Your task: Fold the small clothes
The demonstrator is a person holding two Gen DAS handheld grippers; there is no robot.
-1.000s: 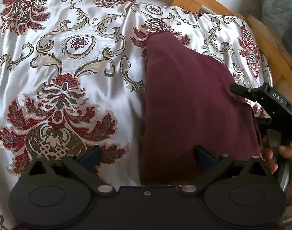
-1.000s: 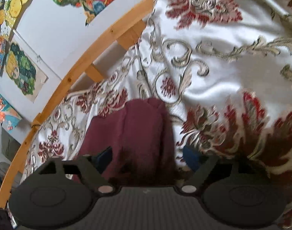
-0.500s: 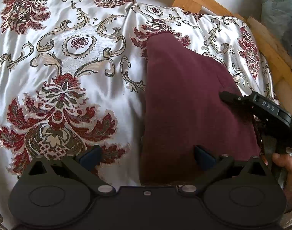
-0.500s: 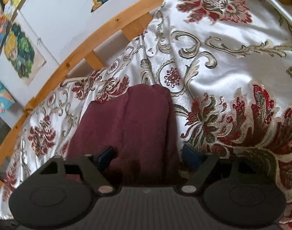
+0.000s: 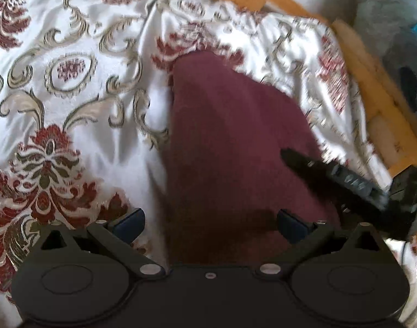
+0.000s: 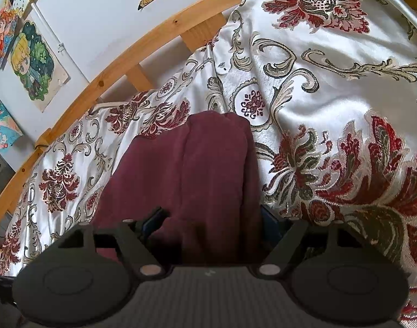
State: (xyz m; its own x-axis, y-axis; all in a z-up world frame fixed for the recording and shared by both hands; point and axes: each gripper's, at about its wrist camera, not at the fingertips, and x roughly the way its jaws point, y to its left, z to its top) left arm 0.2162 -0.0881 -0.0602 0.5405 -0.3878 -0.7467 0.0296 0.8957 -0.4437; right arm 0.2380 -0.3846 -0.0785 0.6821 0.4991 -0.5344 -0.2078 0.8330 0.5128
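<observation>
A dark maroon garment [image 5: 235, 147] lies folded on the floral satin bedspread [image 5: 72, 95]. It also shows in the right wrist view [image 6: 197, 169]. My left gripper [image 5: 211, 222] is open, its jaws straddling the garment's near left edge, with one pad on the bedspread and one over the cloth. My right gripper [image 6: 211, 218] is open wide with the garment's near end between its jaws, which do not pinch it. The right gripper also shows in the left wrist view [image 5: 345, 180], reaching in over the garment's right edge.
A wooden bed frame [image 6: 121, 63] runs along the far side of the bed, with a white wall and colourful cartoon posters [image 6: 36, 63] behind it. In the left wrist view the frame [image 5: 372, 93] bounds the right side, with grey-blue fabric [image 5: 386, 13] beyond.
The right gripper has moved further in over the garment's right side, and its view has lowered toward the cloth. The left gripper has shifted a little, blurring its view. The garment lies as before.
</observation>
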